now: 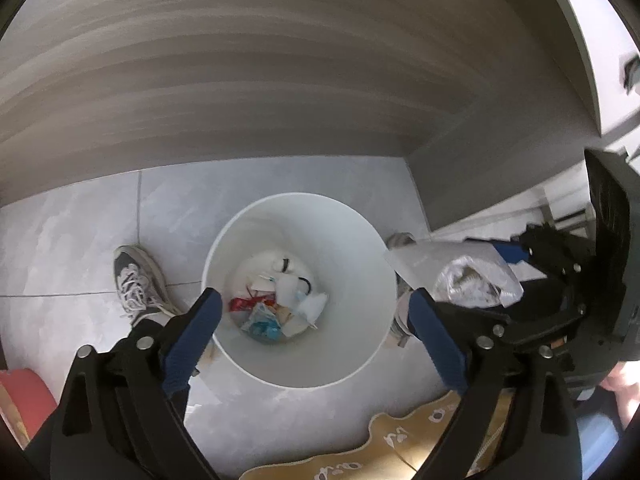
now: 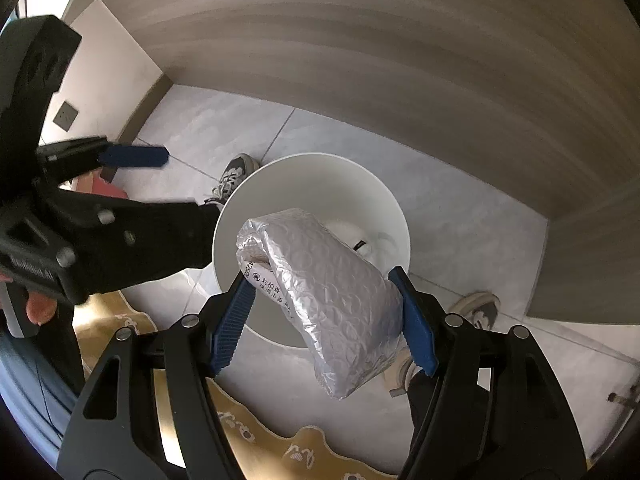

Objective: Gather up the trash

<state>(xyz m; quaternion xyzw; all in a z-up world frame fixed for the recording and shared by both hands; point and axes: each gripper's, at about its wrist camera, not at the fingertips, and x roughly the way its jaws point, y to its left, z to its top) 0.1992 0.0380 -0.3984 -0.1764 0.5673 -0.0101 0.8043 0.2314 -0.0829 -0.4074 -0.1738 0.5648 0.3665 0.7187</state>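
A white round trash bin point(image 1: 372, 320) stands on the grey tiled floor, with wrappers and tissues point(image 1: 280, 304) at its bottom. My left gripper point(image 1: 314, 304) is open and empty, hovering above the bin. My right gripper point(image 2: 324, 300) is shut on a silver bubble-wrap mailer bag point(image 2: 332, 292) and holds it over the near rim of the bin point(image 2: 384, 196). In the left wrist view the bag point(image 1: 472, 276) and right gripper show at the right of the bin. The left gripper point(image 2: 132, 156) shows at the left in the right wrist view.
A wood-grain cabinet wall point(image 1: 260, 80) runs behind the bin. The person's sneakers point(image 1: 138, 284) point(image 2: 478, 310) stand on either side of it. A yellow patterned mat point(image 2: 256, 432) lies on the floor in front. A red object point(image 1: 22, 396) sits at the left edge.
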